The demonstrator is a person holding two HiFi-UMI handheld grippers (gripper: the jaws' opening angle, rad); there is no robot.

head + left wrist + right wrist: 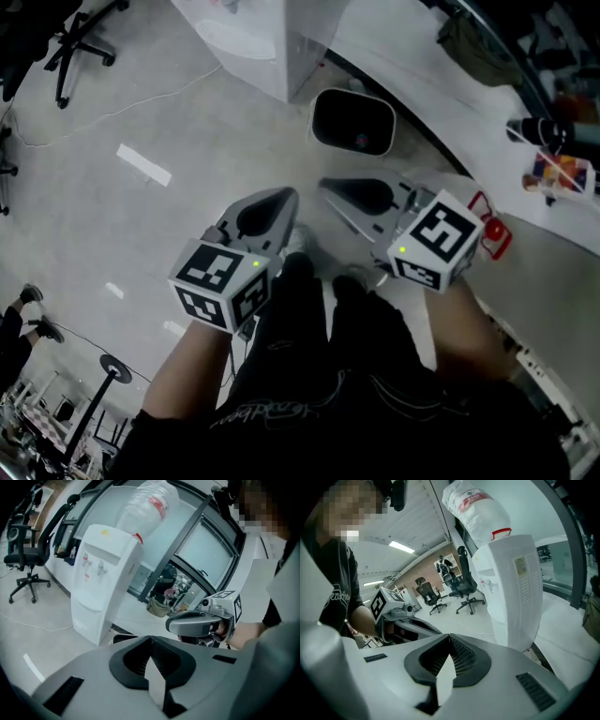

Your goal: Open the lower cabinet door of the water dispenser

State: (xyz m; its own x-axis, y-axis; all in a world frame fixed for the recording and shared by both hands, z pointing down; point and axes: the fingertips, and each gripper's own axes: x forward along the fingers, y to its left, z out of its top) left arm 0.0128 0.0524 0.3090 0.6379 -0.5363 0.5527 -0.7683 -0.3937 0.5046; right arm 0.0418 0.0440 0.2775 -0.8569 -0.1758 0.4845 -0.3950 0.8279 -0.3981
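Pale grey glossy floor (pixel 112 112), with a thin cable (pixel 141 101) trailing across it and a white strip (pixel 143 164) stuck down; a black bin (pixel 352 122) stands beside a curved white counter (pixel 441 103). Black swivel chairs (pixel 466 590) stand out in the open room, with a reddish-brown wall (pixel 429 573) behind them and long ceiling lights (pixel 401 547) on. Glass panels (pixel 206 550) in dark frames run behind the counter, an olive bag (pixel 159 606) at their foot.

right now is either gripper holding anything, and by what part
Nothing is held: the left gripper and the right gripper both have jaws together, empty, and neither touches the water dispenser.
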